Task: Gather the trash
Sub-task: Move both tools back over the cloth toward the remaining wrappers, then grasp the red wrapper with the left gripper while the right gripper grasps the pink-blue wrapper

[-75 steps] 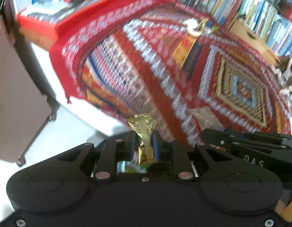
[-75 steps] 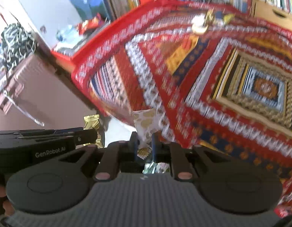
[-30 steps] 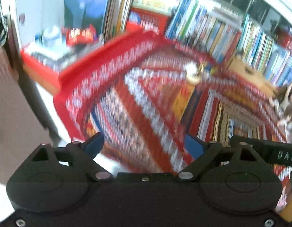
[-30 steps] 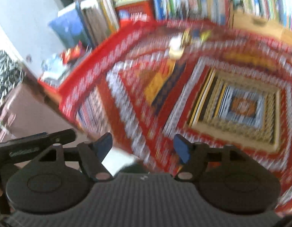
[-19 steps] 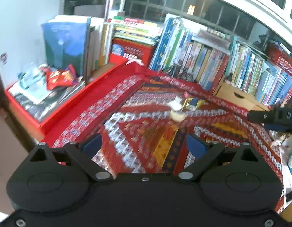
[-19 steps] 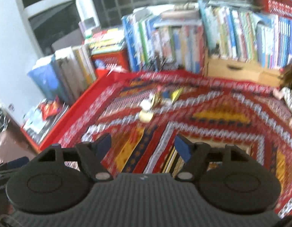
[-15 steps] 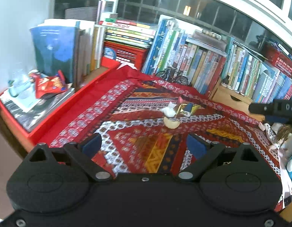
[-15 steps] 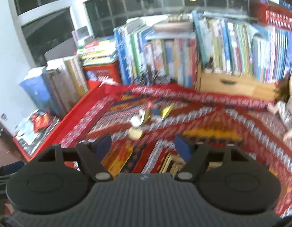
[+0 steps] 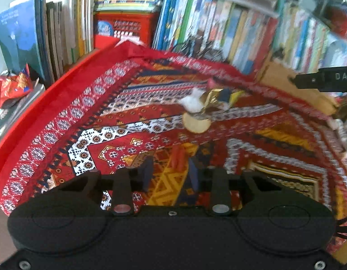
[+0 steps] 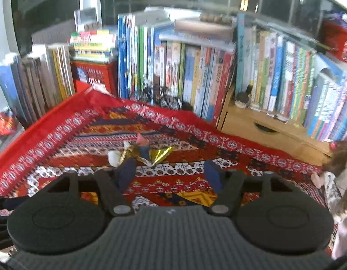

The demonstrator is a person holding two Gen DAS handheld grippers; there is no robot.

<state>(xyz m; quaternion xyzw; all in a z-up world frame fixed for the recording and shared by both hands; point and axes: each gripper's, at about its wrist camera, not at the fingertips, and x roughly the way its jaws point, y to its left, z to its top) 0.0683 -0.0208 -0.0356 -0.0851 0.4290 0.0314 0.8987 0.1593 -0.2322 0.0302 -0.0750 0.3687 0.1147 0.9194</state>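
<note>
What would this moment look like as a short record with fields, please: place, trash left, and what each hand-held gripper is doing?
place: patterned red cloth in front of rows of books
trash left: small pile near the cloth's middle, with a gold wrapper, a white wad and a round pale piece
left hand-held gripper: empty, jaws have just been closing, narrow gap
right hand-held gripper: empty, jaws wide, have just narrowed slightly
other: red snack bag off to the left, beyond the cloth
</note>
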